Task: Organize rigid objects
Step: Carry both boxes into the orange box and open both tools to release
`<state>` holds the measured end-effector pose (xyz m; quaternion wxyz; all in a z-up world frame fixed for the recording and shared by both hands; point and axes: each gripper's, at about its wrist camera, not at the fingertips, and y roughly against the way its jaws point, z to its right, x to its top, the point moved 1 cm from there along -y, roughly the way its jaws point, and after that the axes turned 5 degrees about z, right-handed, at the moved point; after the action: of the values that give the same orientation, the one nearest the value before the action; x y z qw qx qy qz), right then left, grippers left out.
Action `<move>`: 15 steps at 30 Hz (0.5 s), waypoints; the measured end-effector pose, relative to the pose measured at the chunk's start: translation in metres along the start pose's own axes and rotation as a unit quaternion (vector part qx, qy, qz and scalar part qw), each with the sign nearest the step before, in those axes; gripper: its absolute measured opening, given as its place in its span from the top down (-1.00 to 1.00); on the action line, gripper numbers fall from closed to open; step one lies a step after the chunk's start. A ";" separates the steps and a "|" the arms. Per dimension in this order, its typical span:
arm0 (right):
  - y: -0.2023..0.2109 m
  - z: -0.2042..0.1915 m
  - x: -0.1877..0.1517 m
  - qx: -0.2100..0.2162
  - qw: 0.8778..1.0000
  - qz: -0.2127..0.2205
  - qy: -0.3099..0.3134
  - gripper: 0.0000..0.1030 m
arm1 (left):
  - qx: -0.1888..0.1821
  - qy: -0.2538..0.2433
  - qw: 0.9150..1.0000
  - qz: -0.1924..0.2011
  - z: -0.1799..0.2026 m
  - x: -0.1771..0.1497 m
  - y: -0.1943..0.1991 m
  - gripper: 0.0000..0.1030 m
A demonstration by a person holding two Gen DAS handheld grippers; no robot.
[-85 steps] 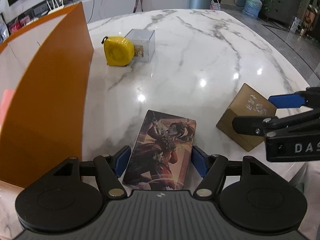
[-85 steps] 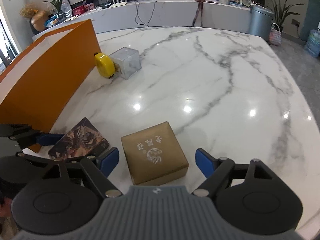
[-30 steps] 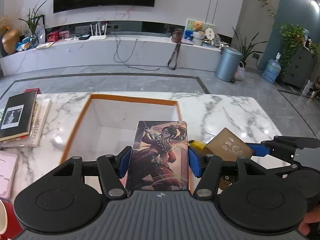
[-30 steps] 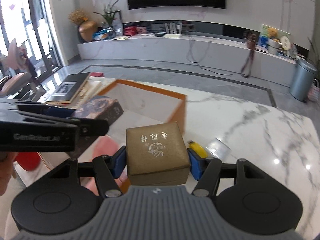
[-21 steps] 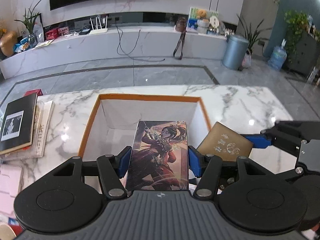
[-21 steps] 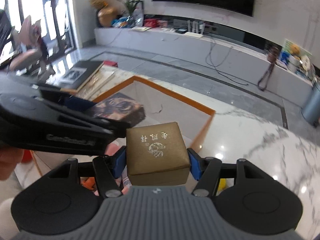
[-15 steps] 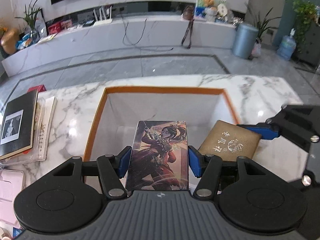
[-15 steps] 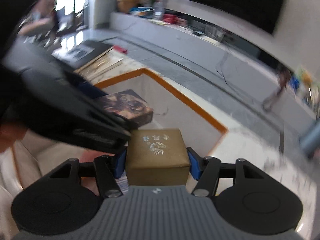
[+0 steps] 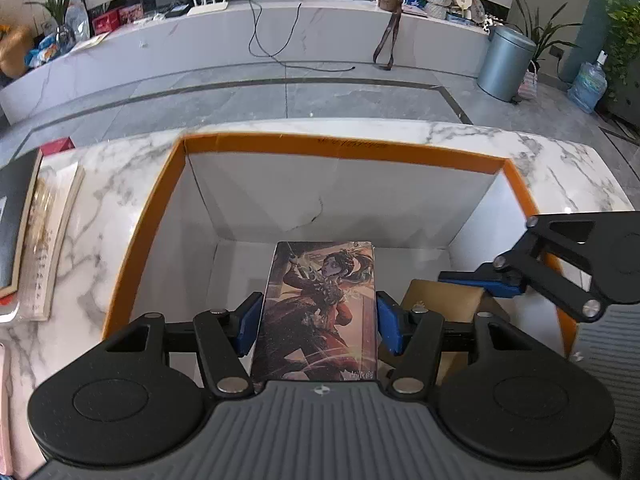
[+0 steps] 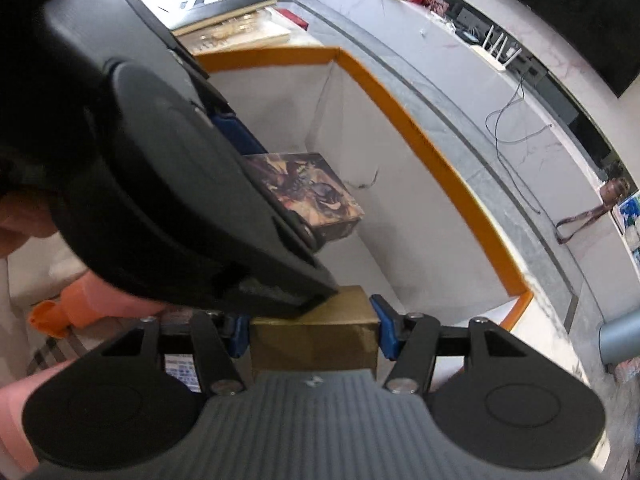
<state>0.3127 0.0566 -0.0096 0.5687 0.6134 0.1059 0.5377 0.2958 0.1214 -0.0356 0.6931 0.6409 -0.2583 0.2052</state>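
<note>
You've got both tools loaded over the big open carton with the orange outside and white inside (image 9: 144, 216), which sits on the white grey-veined marble table (image 9: 100, 184). Your left gripper (image 9: 319, 322) is clamped on the flat rectangular box printed with a dark red warrior illustration (image 9: 320, 304), blue pads (image 9: 250, 322) pressed against its two long edges, jaws about midway. It hangs tilted down, inside the carton mouth, clear of the floor as far as I can tell.

Your right gripper (image 10: 314, 332) holds the squat olive-gold cardboard gift box (image 10: 316, 340). Its jaws have just been closing a little, with the box between them and the pads on opposite side walls. That box is low in the carton, just beside the illustrated one, and the left tool's body crosses right over it in the right wrist view.

Handling, by my reckoning: both are stiff paperboard, light, square-cornered, so they won't sag. The printed box looks glossy, so it may slide in the pads if you tip it further. Side-wall grips are right for both; squeeze the gift box harder and the walls could dent.

A soft pink thing with an orange cap (image 10: 80, 304) lies at the near end of the carton, partly hidden.
</note>
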 end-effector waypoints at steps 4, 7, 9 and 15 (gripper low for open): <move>0.008 0.003 -0.001 -0.010 1.000 0.007 0.012 -0.18 | -0.001 0.013 1.000 -0.006 -0.005 -0.001 -0.004 -0.31; 0.017 0.005 -0.001 -0.020 0.999 0.009 0.024 -0.19 | 0.001 0.021 1.000 -0.013 -0.007 -0.003 -0.007 -0.31; 0.024 0.007 -0.002 -0.025 0.999 0.010 0.029 -0.18 | 0.005 0.027 0.999 -0.019 -0.008 -0.004 -0.008 -0.31; 0.041 0.006 -0.002 -0.057 0.998 0.020 0.035 -0.18 | 0.019 0.028 0.999 -0.023 -0.002 -0.001 -0.017 -0.31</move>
<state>0.2967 0.0377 0.0238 0.5876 0.5630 0.0822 0.5753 0.3057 0.1216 -0.0491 0.6926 0.6534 -0.2198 0.2123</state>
